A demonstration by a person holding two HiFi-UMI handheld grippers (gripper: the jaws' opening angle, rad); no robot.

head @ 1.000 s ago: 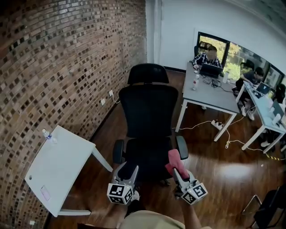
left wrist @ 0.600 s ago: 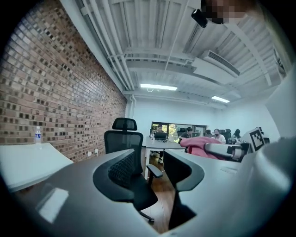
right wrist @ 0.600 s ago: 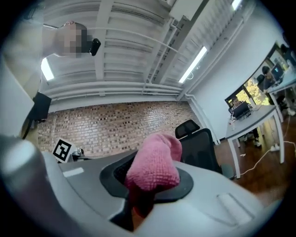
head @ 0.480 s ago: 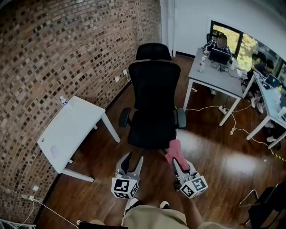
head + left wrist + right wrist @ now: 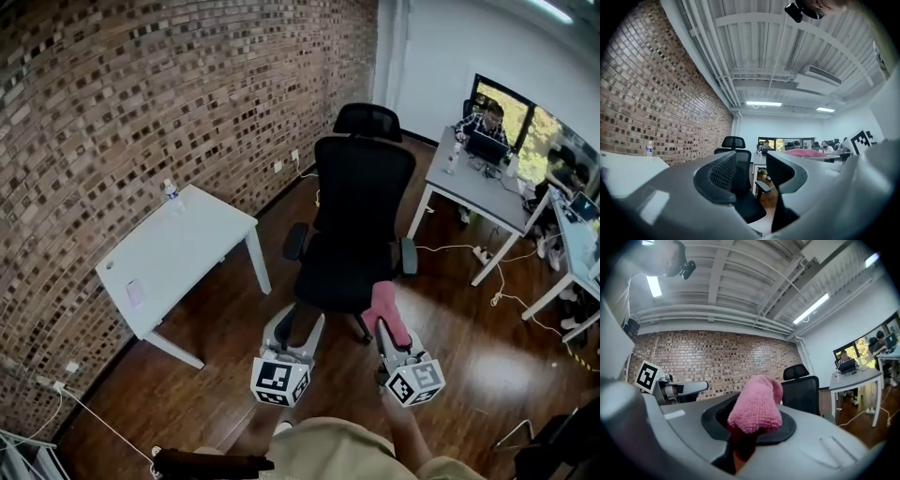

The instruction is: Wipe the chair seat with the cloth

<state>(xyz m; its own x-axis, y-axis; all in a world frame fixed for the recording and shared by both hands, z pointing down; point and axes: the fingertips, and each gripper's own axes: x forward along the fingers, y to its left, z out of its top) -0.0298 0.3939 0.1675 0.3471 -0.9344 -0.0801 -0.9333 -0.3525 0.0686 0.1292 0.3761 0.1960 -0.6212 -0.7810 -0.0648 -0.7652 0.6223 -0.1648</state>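
Note:
A black office chair [image 5: 359, 202] with a headrest stands on the wood floor, its seat [image 5: 339, 278] facing me. My right gripper [image 5: 387, 323] is shut on a pink cloth [image 5: 386, 309], which sticks up between the jaws [image 5: 757, 404], just right of the seat's front edge. My left gripper [image 5: 300, 328] is open and holds nothing, just in front of the seat. In the left gripper view the chair [image 5: 736, 187] shows between the open jaws.
A white table [image 5: 173, 255] stands against the brick wall at left, with a small bottle [image 5: 171, 191] and a pink item [image 5: 135, 293] on it. A grey desk [image 5: 478, 192] with people at laptops lies at the back right. Cables [image 5: 502, 295] run across the floor.
The view has drawn back from the chair and shifted; both grippers, which were at the seat's front edge, now sit short of it. The cloth stays gripped in the right gripper.

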